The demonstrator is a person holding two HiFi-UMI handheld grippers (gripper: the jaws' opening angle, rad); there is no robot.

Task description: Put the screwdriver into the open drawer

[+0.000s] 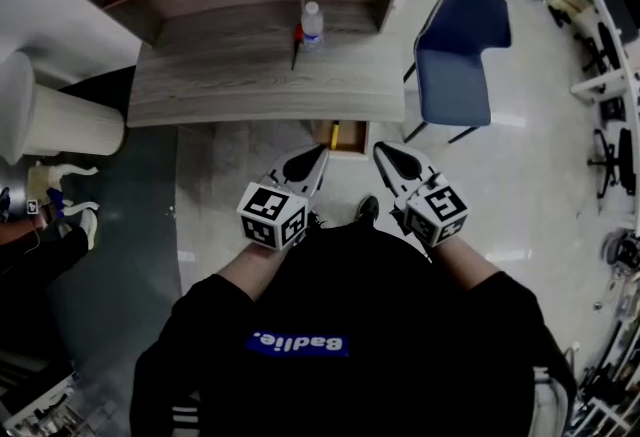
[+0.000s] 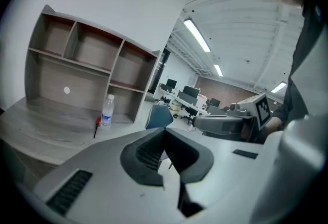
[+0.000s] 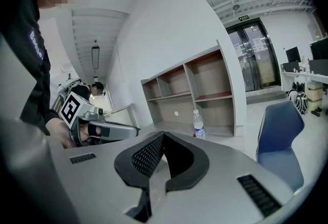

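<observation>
Looking down, head view: screwdriver [image 1: 296, 47], red handle, lies on desk [image 1: 220, 75] beside bottle [image 1: 312, 23]; open drawer [image 1: 355, 137] below holds a slim yellow item [image 1: 335, 133], unclear what. Left gripper [image 1: 316, 157] view: jaws closed, empty. Right gripper [image 1: 386, 155] view: same. Pickup prob. not begun; next: reach up, open, grab handle.

Slim yellow screwdriver [image 1: 335, 134] lies inside open drawer [image 1: 356, 138].

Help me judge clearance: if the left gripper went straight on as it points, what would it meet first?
Probably the blue chair, right beyond the tips of the shut left gripper; the desk lies off to the left. Depth is unclear.
</observation>
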